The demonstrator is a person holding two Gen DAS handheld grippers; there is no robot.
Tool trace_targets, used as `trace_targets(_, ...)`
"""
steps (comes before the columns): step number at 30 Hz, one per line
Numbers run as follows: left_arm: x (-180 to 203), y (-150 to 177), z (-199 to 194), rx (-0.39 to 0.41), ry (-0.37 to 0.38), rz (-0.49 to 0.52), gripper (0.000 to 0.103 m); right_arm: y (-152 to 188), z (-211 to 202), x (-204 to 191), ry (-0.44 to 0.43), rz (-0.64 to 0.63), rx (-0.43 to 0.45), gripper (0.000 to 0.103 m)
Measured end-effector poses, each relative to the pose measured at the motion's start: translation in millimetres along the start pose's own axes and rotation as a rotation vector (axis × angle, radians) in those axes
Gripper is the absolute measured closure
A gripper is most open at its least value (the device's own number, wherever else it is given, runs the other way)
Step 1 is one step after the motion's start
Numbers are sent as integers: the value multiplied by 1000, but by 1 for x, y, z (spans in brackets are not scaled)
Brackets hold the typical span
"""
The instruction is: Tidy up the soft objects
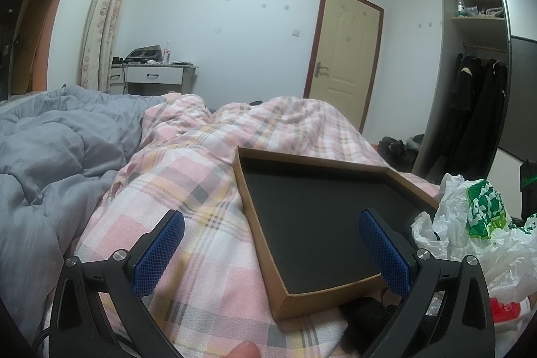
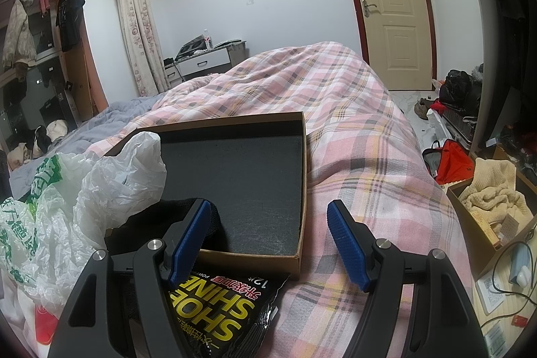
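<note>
A shallow cardboard box (image 1: 258,223) with a black foam lining lies on the pink plaid duvet (image 1: 188,176); it also shows in the right wrist view (image 2: 303,190). It holds nothing. My left gripper (image 1: 272,243) is open and empty, its fingers straddling the box's near left edge. My right gripper (image 2: 270,240) is open and empty, hovering over the box's near right corner. A black "SHOE SHINE" packet (image 2: 221,317) lies just below it. A black soft item (image 2: 141,227) lies by the box, also in the left wrist view (image 1: 365,314). A crumpled white plastic bag (image 2: 84,190) sits left of the box; it also shows in the left wrist view (image 1: 476,223).
A grey duvet (image 1: 50,156) covers the bed's far side. A red-and-white item (image 1: 503,307) lies under the bag. Beside the bed stands an open box with a cream towel (image 2: 493,190), with cables and clutter on the floor. A door (image 2: 389,5) is beyond.
</note>
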State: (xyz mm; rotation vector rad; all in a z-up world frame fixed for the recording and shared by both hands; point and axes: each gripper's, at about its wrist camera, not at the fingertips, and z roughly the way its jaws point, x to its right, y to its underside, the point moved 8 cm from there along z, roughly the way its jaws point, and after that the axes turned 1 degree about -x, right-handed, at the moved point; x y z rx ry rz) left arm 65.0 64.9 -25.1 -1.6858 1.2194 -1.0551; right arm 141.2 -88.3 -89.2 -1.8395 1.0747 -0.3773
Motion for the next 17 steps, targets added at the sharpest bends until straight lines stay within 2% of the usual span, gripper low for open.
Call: trace_targets(17, -1, 2, 2, -10, -11, 3, 0, 0, 0, 0, 0, -1, 0, 33)
